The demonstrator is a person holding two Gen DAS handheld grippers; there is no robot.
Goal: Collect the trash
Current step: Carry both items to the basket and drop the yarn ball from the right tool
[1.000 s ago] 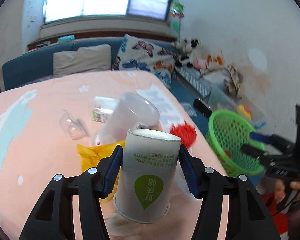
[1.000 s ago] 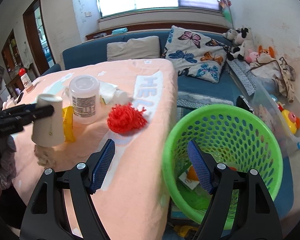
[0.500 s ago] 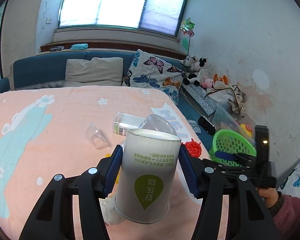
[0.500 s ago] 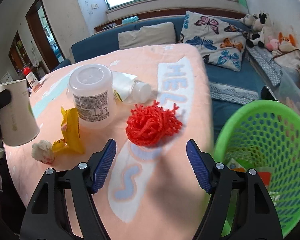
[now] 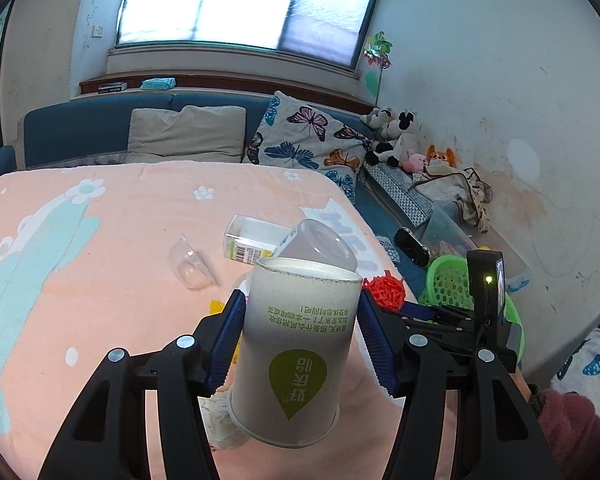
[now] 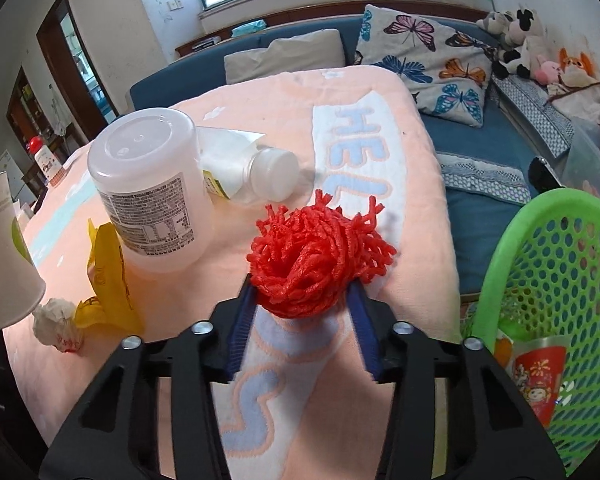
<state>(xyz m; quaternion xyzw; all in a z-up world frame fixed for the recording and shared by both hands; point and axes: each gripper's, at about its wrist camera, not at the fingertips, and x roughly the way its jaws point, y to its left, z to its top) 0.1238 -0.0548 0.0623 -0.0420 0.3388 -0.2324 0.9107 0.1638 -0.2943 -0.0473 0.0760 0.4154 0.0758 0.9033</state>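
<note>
In the left wrist view, the left gripper was clamped on an upside-down paper cup, its blue pads pressed to both sides and the cup raised above the peach tablecloth. At ten o'clock from the cup lay a clear plastic lid; at twelve o'clock stood a translucent jar with a clear box just behind it. At two o'clock sat the red yarn ball, and beyond it the green basket.

In the right wrist view, a crumpled paper wad lay at nine o'clock from the right gripper, touching a yellow wrapper that ran under the jar. A small white bottle lay on its side at twelve o'clock. The gripper's narrowed jaws closed round the base of the yarn ball, which rested on the cloth. At three o'clock, off the table's edge, the basket held a red printed cup.
</note>
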